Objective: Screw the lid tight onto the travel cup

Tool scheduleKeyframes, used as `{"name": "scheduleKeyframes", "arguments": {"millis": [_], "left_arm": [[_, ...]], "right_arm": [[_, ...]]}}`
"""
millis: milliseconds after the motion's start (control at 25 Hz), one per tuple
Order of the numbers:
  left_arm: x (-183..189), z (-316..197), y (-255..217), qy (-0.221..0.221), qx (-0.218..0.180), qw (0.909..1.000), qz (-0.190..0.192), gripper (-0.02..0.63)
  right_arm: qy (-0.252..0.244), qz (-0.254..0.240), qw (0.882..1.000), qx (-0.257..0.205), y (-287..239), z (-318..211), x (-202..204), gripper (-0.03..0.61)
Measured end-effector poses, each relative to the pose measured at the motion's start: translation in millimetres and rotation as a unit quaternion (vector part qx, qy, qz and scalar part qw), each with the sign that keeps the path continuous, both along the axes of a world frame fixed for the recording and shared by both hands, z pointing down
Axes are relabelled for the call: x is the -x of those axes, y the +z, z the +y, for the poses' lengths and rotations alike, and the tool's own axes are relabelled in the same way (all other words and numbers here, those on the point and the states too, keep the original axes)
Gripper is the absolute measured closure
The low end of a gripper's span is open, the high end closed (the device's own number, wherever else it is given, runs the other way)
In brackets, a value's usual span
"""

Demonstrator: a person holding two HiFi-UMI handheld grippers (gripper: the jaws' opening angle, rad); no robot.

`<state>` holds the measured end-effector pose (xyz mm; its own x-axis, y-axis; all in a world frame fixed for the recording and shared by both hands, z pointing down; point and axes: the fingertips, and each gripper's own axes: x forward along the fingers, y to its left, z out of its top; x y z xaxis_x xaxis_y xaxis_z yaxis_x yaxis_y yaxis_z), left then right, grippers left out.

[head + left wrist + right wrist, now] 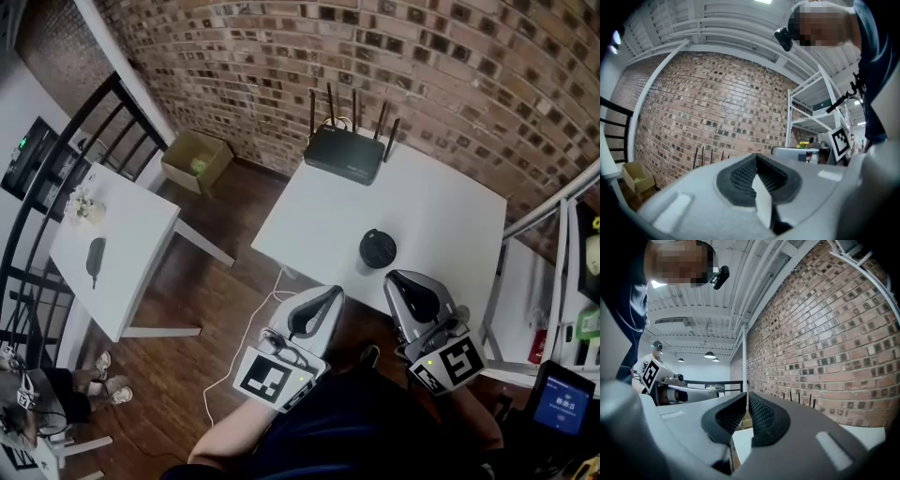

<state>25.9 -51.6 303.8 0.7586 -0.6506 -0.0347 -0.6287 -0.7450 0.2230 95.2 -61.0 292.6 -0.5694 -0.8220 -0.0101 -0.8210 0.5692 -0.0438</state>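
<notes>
The travel cup (378,248) is a black round shape seen from above, standing on the white table (441,211) near its front edge. Whether its lid is seated I cannot tell. My left gripper (329,295) hovers off the table's front left corner, shut and empty, left of the cup. My right gripper (404,279) is just in front of the cup, a little to its right, also shut with nothing between its jaws. The cup does not appear in the left gripper view (757,180) or the right gripper view (742,418); both look level at the brick wall.
A black router (345,153) with several antennas stands at the table's far edge against the brick wall. A second white table (131,225) with a dark object (95,258) stands to the left. A cardboard box (197,159) sits on the floor. White shelving (562,225) stands at right.
</notes>
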Motion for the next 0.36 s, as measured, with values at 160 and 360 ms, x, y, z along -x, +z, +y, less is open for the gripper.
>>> {"name": "scheduleKeyframes", "arguments": {"millis": [160, 360], "left_arm": [[0.3, -1.9, 0.6, 0.004, 0.004, 1.0, 0.0, 0.607], [-1.6, 1.4, 0.6, 0.006, 0.01, 0.9999, 0.003, 0.607]], "right_arm": [[-0.002, -0.002, 1.0, 0.008, 1.0, -1.0, 3.0, 0.555], [0.002, 0.019, 1.0, 0.015, 8.2, 1.3, -1.0, 0.555]]}}
